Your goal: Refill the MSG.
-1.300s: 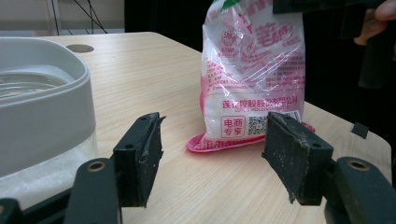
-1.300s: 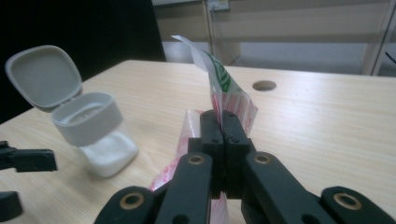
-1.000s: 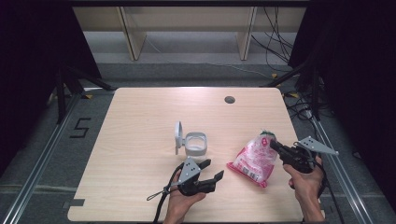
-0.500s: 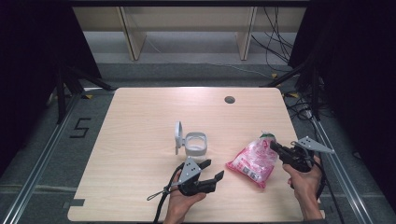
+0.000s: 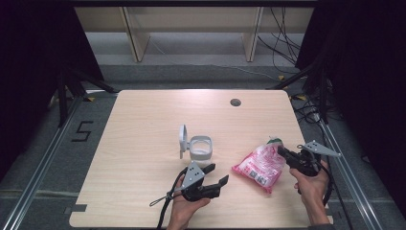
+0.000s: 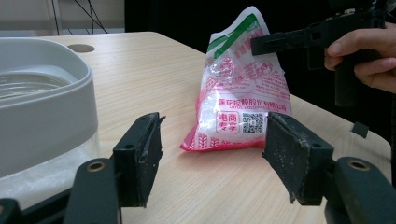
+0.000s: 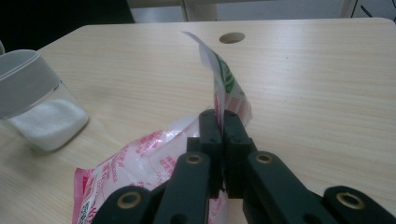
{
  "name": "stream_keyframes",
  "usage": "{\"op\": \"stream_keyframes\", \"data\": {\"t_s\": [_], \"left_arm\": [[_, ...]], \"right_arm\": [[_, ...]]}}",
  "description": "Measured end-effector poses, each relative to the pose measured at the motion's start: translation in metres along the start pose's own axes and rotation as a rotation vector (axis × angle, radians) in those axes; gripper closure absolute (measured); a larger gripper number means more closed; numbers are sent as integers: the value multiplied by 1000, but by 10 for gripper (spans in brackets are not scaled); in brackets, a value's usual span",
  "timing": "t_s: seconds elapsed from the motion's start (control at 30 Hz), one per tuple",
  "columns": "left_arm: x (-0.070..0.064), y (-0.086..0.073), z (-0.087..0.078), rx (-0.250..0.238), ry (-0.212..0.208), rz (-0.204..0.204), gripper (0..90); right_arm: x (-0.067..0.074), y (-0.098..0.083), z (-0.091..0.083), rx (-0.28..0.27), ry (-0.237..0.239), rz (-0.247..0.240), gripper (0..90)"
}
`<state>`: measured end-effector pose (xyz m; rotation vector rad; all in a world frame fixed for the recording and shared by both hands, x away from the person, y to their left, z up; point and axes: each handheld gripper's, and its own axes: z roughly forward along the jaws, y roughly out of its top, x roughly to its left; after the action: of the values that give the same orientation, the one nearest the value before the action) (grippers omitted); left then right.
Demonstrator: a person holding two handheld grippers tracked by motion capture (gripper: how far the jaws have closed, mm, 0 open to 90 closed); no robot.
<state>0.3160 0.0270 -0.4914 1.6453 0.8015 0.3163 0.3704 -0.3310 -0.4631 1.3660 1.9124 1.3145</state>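
While the right gripper (image 5: pixel 283 152) pinches the top edge of a pink and white bag (image 5: pixel 261 166), its jaws are pressed together on the thin plastic, as the right gripper view shows, with the bag's (image 7: pixel 154 163) green-striped top flap sticking up above the jaw tips. The bag leans on the wooden table (image 5: pixel 143 124) near the right part of its near edge, its lower end resting on the tabletop and its upper end lifted by the grip. In the left gripper view the bag (image 6: pixel 240 88) stands almost upright, red print and a square code on its face, with the right gripper (image 6: pixel 266 44) clamped near its top.

The left gripper (image 5: pixel 216 175) rests low over the table's near edge, held in the person's left hand (image 5: pixel 184 208), and its jaws stand wide apart with nothing between them. They point toward the bag, which lies a little way off.

Just beyond the left gripper sits a clear container (image 5: pixel 200 148) with a grey rim and white grains inside, its hinged lid (image 5: pixel 183 140) standing open at its left side. A round hole (image 5: pixel 235 102) marks the table's far side.
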Motion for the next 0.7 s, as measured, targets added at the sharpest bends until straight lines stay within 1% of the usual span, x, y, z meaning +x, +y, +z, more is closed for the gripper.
{"op": "stream_keyframes", "data": {"t_s": [0.03, 0.07, 0.1, 0.13, 0.17, 0.2, 0.23, 0.27, 0.3, 0.33, 0.37, 0.4, 0.43, 0.47, 0.5, 0.53, 0.57, 0.6, 0.63, 0.67, 0.7], "left_arm": [[0, 0, 0, -3, -4, 2, 360], [1, 0, 0, -9, -8, 2, 360], [1, 0, -1, -3, -4, 3, 360], [1, 0, -1, -2, -4, 4, 359], [1, 0, -1, 7, 5, 4, 358], [1, 0, -1, -2, 0, 2, 358], [2, -1, 0, -8, -7, 1, 357], [2, -1, -1, 1, 3, 2, 357], [2, -1, -1, 1, 2, -2, 356], [2, -1, -1, -1, 0, -6, 356], [2, -1, -1, -1, 1, -5, 356], [3, -1, -1, -1, 2, -4, 356], [3, -1, -1, 1, 1, -3, 356], [3, 0, -1, 2, 2, -3, 355], [3, 0, -1, -6, -3, -9, 355], [4, 0, -1, -11, -3, -13, 355], [4, 1, -2, -7, 5, -9, 356], [5, 1, -3, -4, 7, -6, 355], [5, 1, -3, -19, -1, -13, 355], [6, 1, -4, -16, 7, -11, 356], [6, 2, -5, -13, 9, -13, 356]], "right_arm": [[1, 0, 0, 4, 13, 20, 892], [2, 0, 0, 8, 12, 21, 891], [0, -1, 0, 7, -5, -1, 889], [0, -1, -1, 16, -1, 9, 886], [1, -1, -1, 17, -1, 35, 881], [-1, -2, 0, 9, -18, 16, 877], [-1, -3, -1, 11, -17, 27, 867], [0, -3, -1, 16, -16, 51, 855], [-3, -3, -1, 17, -25, 19, 843], [0, -4, -2, 25, -19, 66, 831], [-1, -5, -2, 31, -29, 62, 816], [-5, -6, 0, 23, -43, 16, 798], [-5, -7, 0, 28, -47, 11, 783], [-5, -7, 0, 42, -51, 16, 776], [-6, -7, 0, 44, -55, 2, 763], [-5, -6, -1, 41, -56, 10, 741], [-6, -7, 0, 25, -46, 10, 728], [0, -6, -2, 49, -73, 54, 715], [-2, -6, -2, 39, -82, 22, 697], [-1, -7, -3, 42, -98, 33, 673], [-3, -7, -4, 44, -96, 24, 653]]}}
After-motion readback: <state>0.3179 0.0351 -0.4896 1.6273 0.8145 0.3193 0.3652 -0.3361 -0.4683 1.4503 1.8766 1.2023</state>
